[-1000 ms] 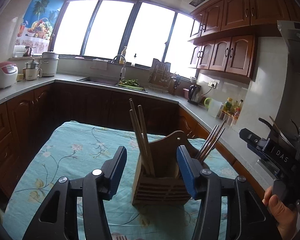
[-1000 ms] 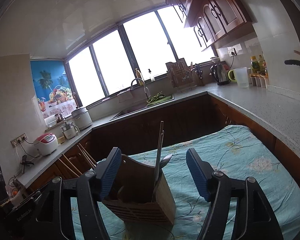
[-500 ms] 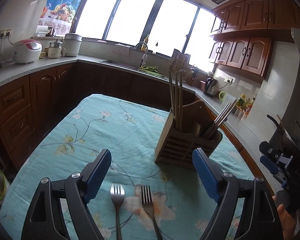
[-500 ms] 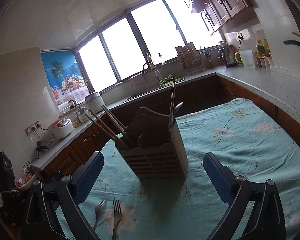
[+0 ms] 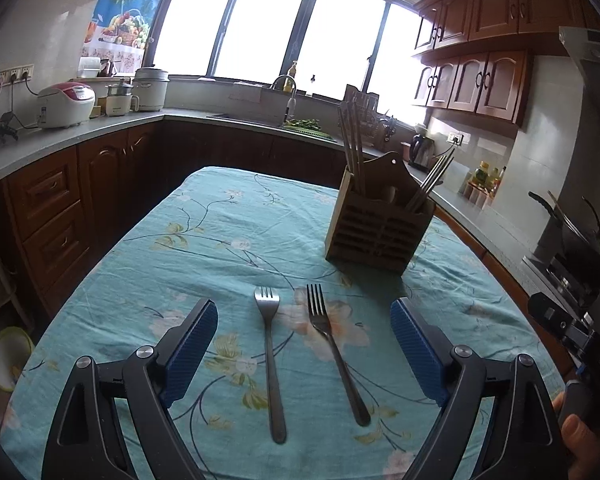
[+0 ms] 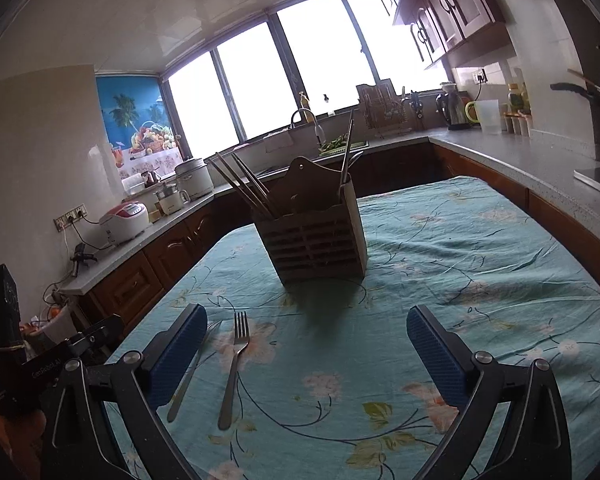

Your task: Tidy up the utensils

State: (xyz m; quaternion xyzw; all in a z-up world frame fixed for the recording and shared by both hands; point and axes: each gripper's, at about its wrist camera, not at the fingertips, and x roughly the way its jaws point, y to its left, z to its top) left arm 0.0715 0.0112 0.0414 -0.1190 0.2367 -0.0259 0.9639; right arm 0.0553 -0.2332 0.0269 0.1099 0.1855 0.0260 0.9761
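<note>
A: Left wrist view: two forks (image 5: 271, 360) lie side by side on the cloth (image 5: 204, 240), tines toward the caddy (image 5: 380, 232), between the left gripper's (image 5: 302, 352) jaws, which are opening with nothing touching the pads.

B: And the right gripper (image 6: 304, 356)?

A: Spread wide, empty, facing the caddy. The forks lie just by its left finger (image 6: 176, 354).

B: Why so wide?

A: Probably readying to pick up a fork for the caddy, where chopsticks (image 5: 352, 140) already stand.

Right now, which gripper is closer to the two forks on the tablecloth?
Left. The left gripper frames both forks between its opening jaws. The right gripper sits off to their right, forks by its left finger.
</note>
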